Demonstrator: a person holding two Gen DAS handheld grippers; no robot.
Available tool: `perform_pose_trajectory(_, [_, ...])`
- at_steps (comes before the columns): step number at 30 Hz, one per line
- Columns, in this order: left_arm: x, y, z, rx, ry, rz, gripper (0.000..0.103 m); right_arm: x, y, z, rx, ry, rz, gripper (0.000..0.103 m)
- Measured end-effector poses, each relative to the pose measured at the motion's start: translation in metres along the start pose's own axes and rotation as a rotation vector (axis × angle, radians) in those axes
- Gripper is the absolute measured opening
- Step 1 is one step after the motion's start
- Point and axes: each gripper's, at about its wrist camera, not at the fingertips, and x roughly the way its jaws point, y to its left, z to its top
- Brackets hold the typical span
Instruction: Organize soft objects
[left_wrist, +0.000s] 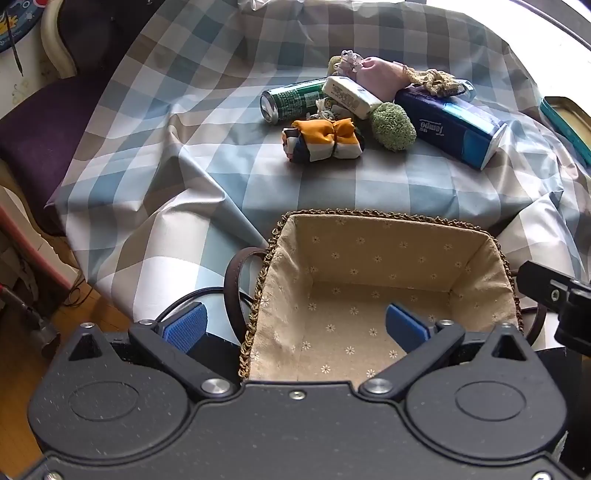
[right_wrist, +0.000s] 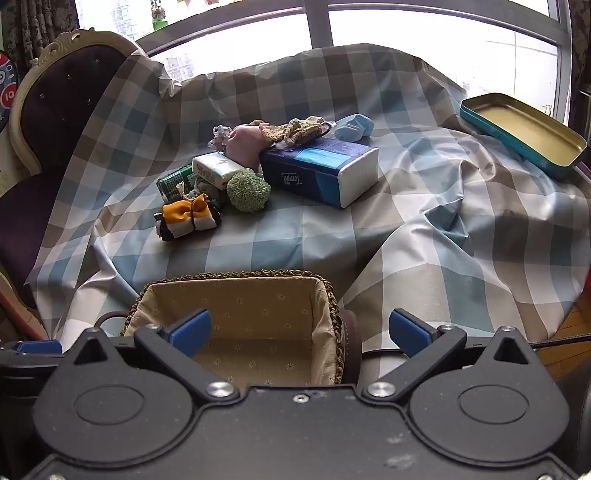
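Note:
A fabric-lined woven basket (left_wrist: 476, 266) (right_wrist: 325, 295) stands empty at the near table edge. Beyond it lies a pile: an orange-and-white folded cloth bundle (left_wrist: 325, 142) (right_wrist: 190, 218), a green fuzzy ball (left_wrist: 392, 125) (right_wrist: 248, 190), a pink pouch (left_wrist: 380, 75) (right_wrist: 245, 142), a crocheted piece (left_wrist: 436, 79) (right_wrist: 295, 127), a small white tissue pack (left_wrist: 351, 96) (right_wrist: 218, 168), a blue Tempo tissue pack (left_wrist: 450, 123) (right_wrist: 321, 170) and a green can (left_wrist: 291, 99) (right_wrist: 175, 182). A light blue soft item (right_wrist: 354, 127) lies behind. My left gripper (left_wrist: 295, 326) is open over the basket's left wall. My right gripper (right_wrist: 301, 330) is open over its right wall.
A checked blue-grey cloth (left_wrist: 207, 122) (right_wrist: 424, 229) covers the table, with folds at the right. A teal metal tin (right_wrist: 524, 136) (left_wrist: 565, 122) sits at the far right edge. A purple chair (right_wrist: 55, 99) (left_wrist: 44, 125) stands at the left. A window is behind.

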Motion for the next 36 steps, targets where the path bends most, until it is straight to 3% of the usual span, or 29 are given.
perform_pose_trajectory(36, [0.001,0.0019,-0.0036,-0.016,-0.001,0.014,0.1,0.0037,-0.0017,-0.0033,0.014,0.018,0.009,0.103])
